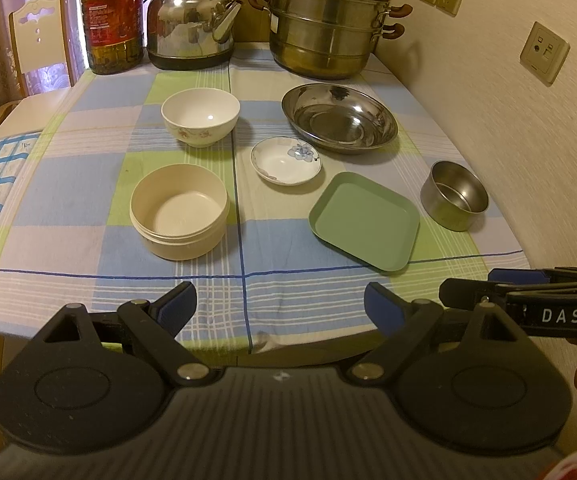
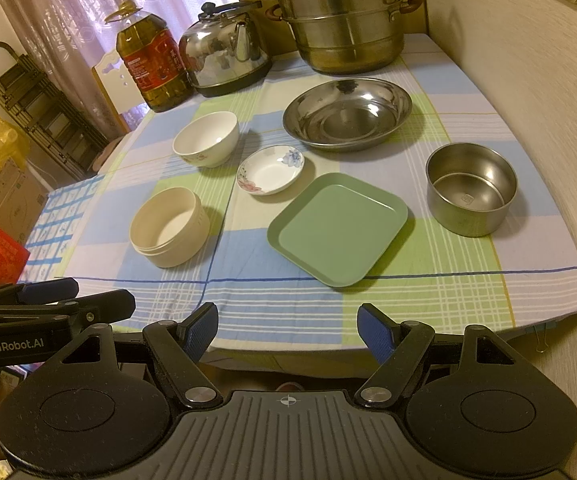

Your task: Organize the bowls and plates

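Observation:
On the checked tablecloth lie a white flowered bowl [image 1: 200, 117] [image 2: 206, 138], a cream round bowl [image 1: 179, 211] [image 2: 169, 226], a small flowered saucer [image 1: 286, 160] [image 2: 270, 169], a green square plate [image 1: 364, 221] [image 2: 337, 229], a wide steel dish [image 1: 339, 117] [image 2: 347, 113] and a small steel bowl [image 1: 454, 195] [image 2: 471, 189]. My left gripper [image 1: 280, 312] hangs open over the table's near edge, nothing between its fingers. My right gripper [image 2: 287, 332] is open too, at the near edge in front of the green plate. Each gripper shows sideways in the other's view.
At the back of the table stand an oil bottle [image 1: 112, 16], a steel kettle [image 1: 192, 20] and a stacked steamer pot [image 1: 328, 20]. A wall with sockets [image 1: 544, 52] runs along the right. A chair [image 1: 40, 44] and boxes [image 2: 4, 200] are left of the table.

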The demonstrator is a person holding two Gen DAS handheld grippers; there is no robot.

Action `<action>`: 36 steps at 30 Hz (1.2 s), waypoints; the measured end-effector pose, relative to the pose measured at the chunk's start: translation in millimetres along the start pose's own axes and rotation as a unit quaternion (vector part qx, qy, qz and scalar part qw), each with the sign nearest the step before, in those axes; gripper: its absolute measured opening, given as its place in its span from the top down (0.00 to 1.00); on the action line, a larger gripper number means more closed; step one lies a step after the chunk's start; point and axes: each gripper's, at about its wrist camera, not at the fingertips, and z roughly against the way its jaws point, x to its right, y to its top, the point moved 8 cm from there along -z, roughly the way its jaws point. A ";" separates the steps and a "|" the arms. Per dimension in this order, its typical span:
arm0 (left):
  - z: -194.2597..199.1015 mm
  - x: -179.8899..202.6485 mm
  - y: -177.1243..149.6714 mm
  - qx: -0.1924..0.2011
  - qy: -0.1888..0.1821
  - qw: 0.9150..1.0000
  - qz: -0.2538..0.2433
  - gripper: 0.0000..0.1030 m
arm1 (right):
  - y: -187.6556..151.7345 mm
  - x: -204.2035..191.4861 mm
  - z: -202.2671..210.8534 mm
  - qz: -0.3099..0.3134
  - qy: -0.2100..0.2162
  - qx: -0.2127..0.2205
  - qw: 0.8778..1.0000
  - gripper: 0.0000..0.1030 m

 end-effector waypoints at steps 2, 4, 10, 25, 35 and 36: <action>0.0 0.5 -0.1 0.000 0.000 1.000 0.000 0.13 | 0.0 0.1 0.1 0.000 0.000 0.001 1.000 0.26; 0.1 -0.1 -0.1 0.000 0.000 1.000 0.000 0.13 | -0.1 0.4 0.5 0.000 0.000 0.001 1.000 0.26; -0.1 -1.0 0.0 0.000 -0.001 1.000 0.000 0.13 | -0.1 1.1 1.3 0.000 0.000 0.001 1.000 0.26; -1.9 2.7 -2.6 0.000 -0.001 1.000 0.000 0.13 | 0.6 1.8 2.7 -0.002 0.001 0.004 1.000 0.26; -6.2 10.2 -2.9 -0.008 -0.019 1.000 0.007 0.13 | 8.7 12.6 16.2 -0.025 0.028 0.028 0.999 0.26; -7.2 10.8 -2.5 -0.008 -0.022 1.000 0.007 0.13 | 8.5 15.0 18.9 -0.027 0.028 0.035 0.999 0.26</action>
